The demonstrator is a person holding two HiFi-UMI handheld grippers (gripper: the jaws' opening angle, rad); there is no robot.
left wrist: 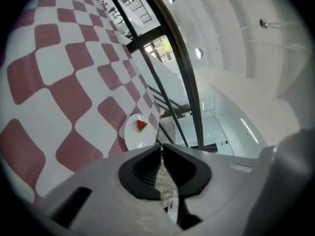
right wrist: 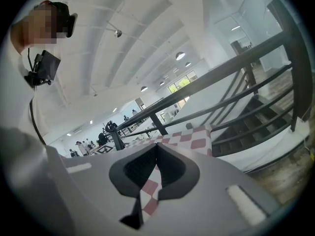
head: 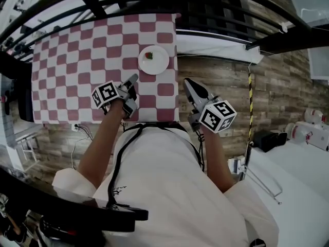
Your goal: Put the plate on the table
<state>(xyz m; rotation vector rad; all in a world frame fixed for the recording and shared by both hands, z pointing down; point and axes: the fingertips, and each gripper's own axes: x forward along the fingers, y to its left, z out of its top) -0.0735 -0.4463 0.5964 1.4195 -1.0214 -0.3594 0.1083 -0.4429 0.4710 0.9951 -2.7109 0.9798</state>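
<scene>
The plate already lies flat on the table, on the red-and-white checked cloth close to its right edge, with a small red piece of food sitting on it. It looks like a small, stiff white plate. It is probably light, smooth enough to slip between hard pads, and likely to chip if knocked. The rim is the natural place to take it, with one jaw over and one under the near edge. It would have to stay level so the food does not slide off.

The left gripper hangs above the near part of the cloth, its jaws drawn nearly together with only a thin slit between them and nothing in it. The plate sits beyond its tips, farther out and slightly to the right, well apart from them. The right gripper is off the cloth's right edge, nearer than the plate. Its jaws are pressed together on nothing, and it is also clear of the plate. Judging by how things lie, the placing looks done.
</scene>
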